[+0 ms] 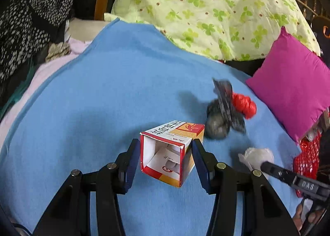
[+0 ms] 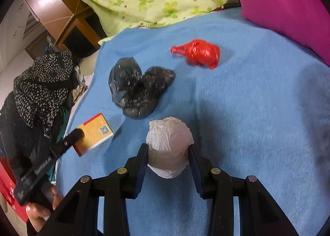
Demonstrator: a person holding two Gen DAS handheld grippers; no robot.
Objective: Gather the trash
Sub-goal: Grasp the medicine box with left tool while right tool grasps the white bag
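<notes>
Through the left wrist view, I am holding an open carton (image 1: pixel 172 151) between the pads of my left hand-held gripper (image 1: pixel 165 160), gripped over the blue blanket (image 1: pixel 103 91) on the bed. A black bag (image 1: pixel 222 118) and red bag (image 1: pixel 244 106) are lying beyond it. Through the right wrist view, my right hand-held gripper (image 2: pixel 168 159) is clamping a white wad (image 2: pixel 169 145) above the blanket, the black and red bags lying farther off.

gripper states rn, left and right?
Left gripper: closed on the open-ended carton.
Right gripper: closed on the white wad.
</notes>
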